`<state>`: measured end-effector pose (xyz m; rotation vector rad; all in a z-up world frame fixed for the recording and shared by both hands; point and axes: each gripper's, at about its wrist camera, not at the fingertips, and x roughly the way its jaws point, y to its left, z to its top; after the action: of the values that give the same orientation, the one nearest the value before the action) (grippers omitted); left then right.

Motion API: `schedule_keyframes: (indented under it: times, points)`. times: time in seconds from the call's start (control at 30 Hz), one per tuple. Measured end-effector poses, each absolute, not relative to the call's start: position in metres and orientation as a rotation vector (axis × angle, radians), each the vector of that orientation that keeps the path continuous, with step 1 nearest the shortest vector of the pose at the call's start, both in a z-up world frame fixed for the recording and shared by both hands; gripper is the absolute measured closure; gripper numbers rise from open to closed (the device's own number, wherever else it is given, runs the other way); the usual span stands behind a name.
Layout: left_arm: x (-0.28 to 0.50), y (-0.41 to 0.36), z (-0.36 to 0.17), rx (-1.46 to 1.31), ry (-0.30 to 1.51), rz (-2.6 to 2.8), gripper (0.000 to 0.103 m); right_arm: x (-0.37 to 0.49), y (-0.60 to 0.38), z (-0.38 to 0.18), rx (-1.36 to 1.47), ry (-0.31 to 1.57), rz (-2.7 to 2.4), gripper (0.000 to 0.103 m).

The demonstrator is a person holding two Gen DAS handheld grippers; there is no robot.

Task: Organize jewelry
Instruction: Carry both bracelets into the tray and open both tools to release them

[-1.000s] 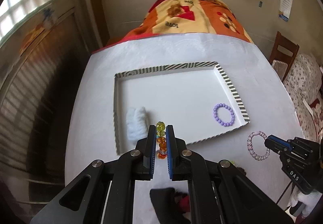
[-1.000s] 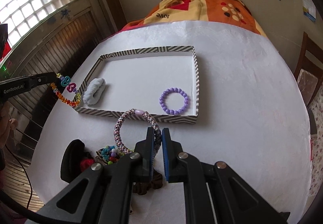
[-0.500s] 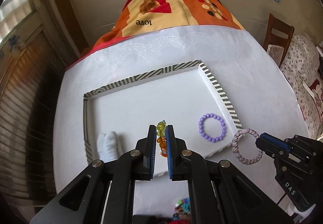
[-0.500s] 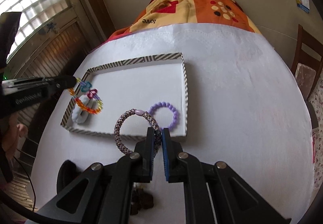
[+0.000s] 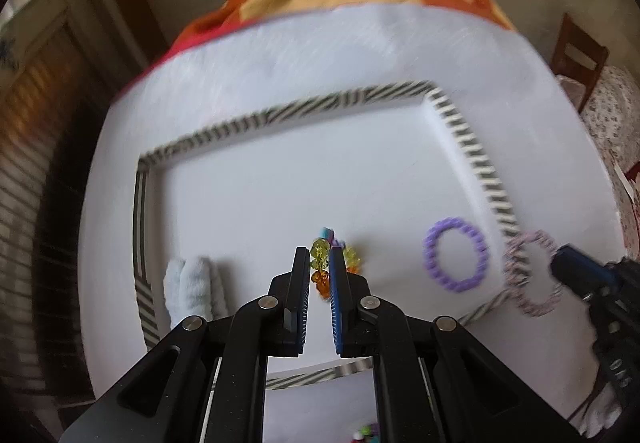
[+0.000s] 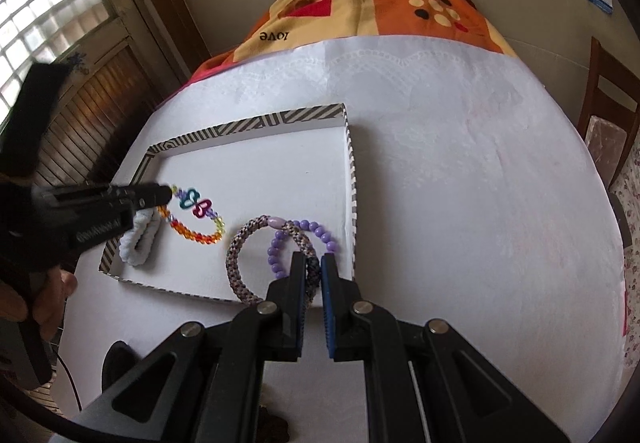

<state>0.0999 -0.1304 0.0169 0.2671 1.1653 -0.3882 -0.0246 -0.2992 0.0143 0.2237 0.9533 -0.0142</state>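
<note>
The left gripper (image 5: 320, 263) pinched a colourful bead bracelet (image 6: 196, 221), its loop trailing rightward over the striped tray (image 6: 248, 125). The right gripper (image 6: 313, 267) clamped a braided band (image 6: 240, 263), leaning left above the purple bracelet (image 6: 276, 251).

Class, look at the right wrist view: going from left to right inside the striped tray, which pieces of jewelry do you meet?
White fluffy scrunchie → colourful beaded bracelet, held by the left gripper → braided bracelet, held by the right gripper → purple bead bracelet, partly behind the braided one.

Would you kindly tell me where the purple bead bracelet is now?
The purple bead bracelet lies in the striped tray, at its near right corner, partly behind the braided bracelet in the right wrist view.
</note>
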Motion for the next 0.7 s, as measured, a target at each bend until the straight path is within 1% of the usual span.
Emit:
schedule_keyframes:
  times: [0.33,0.7]
  points:
    - [0.105,-0.094,-0.004,0.201,1.215,-0.3,0.103,0.006,-0.293,0.004,0.178,0.995,0.031,0.095]
    - [0.106,-0.076,-0.014,0.123,1.256,-0.242,0.103,0.037,-0.264,-0.03,0.133,1.082,0.133,0.095]
